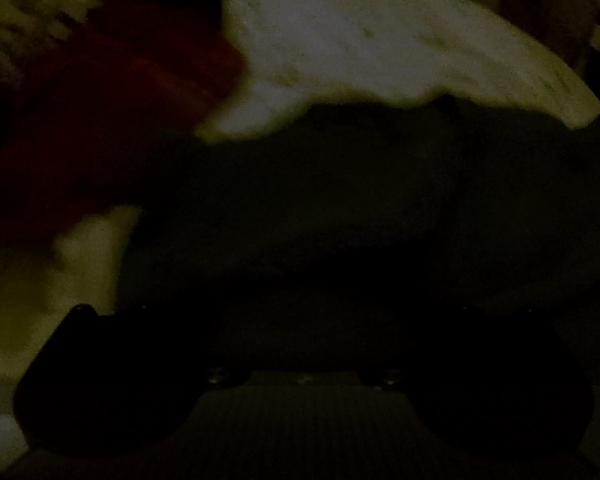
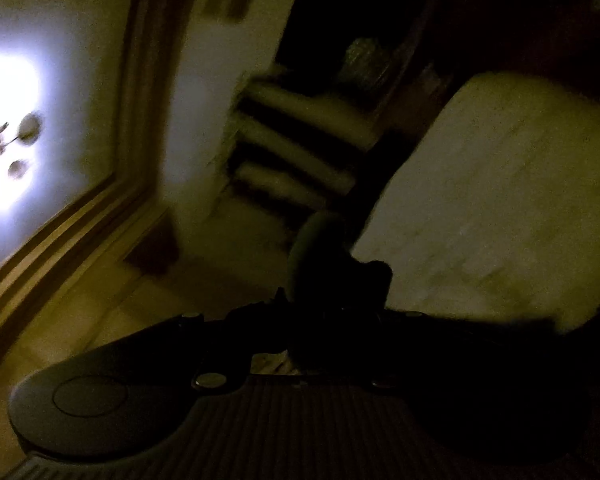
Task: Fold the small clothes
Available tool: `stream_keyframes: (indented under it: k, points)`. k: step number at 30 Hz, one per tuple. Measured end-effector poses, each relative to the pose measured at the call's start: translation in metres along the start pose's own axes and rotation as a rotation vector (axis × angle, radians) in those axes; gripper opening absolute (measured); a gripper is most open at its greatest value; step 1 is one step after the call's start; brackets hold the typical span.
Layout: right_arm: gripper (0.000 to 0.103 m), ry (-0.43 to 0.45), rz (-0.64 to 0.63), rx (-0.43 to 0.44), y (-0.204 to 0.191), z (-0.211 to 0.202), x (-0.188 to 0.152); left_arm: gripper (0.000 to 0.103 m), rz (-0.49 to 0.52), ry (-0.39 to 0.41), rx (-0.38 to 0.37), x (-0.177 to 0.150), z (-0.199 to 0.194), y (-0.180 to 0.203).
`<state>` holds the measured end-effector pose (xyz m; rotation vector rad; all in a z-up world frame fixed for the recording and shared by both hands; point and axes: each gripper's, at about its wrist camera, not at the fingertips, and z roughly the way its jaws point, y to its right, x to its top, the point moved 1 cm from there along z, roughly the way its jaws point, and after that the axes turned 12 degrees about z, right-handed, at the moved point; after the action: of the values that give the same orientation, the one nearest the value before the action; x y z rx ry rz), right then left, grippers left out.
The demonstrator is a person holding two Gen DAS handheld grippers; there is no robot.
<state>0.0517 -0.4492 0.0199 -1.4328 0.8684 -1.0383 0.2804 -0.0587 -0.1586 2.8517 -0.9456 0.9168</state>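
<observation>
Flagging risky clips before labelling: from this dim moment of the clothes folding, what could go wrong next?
1. Both views are very dark and blurred; the dark garment fills the left wrist view, so its edges are hard to find and a fold could land crooked.
2. The right tongs seem closed on dark cloth, but the grip is hidden in shadow; it may slip.
3. A red garment lies at the dark one's left edge on the pale surface and could get dragged along.

Right tongs closed together, tilted upward; left tongs lost in darkness.
</observation>
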Motion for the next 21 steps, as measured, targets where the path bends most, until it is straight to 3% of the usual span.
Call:
stream_keyframes:
  k: [4,6,8,9,12,13,15,17,21]
  points:
    - [0.025,-0.216,0.049,0.054,0.000,0.088,-0.061,0.103,0.004,0.105,0.281,-0.005,-0.062,-0.039]
    - [0.027,-0.282,0.089,0.053,0.014,0.126,-0.095,0.103,-0.010,0.123,0.363,-0.011,-0.086,-0.061]
    - [0.035,-0.338,0.101,-0.006,0.038,0.163,-0.130,0.103,-0.052,0.116,0.404,-0.019,-0.097,-0.082]
    - [0.038,-0.354,0.100,-0.040,0.053,0.177,-0.147,0.103,-0.075,0.111,0.411,-0.022,-0.098,-0.090]
    - [0.064,-0.417,0.073,-0.178,0.090,0.206,-0.177,0.103,-0.114,0.062,0.414,-0.033,-0.092,-0.108]
    - [0.082,-0.412,0.030,-0.262,0.098,0.207,-0.185,0.103,-0.106,0.051,0.419,-0.035,-0.090,-0.109]
    - [0.086,-0.411,-0.101,-0.382,0.103,0.208,-0.186,0.103,-0.073,0.037,0.437,-0.038,-0.084,-0.106]
    - [0.090,-0.404,-0.244,-0.397,0.092,0.193,-0.181,0.103,-0.048,0.038,0.440,-0.037,-0.079,-0.101]
    - [0.097,-0.394,-0.552,-0.499,0.059,0.170,-0.156,0.103,-0.038,0.043,0.334,-0.029,-0.068,-0.090]
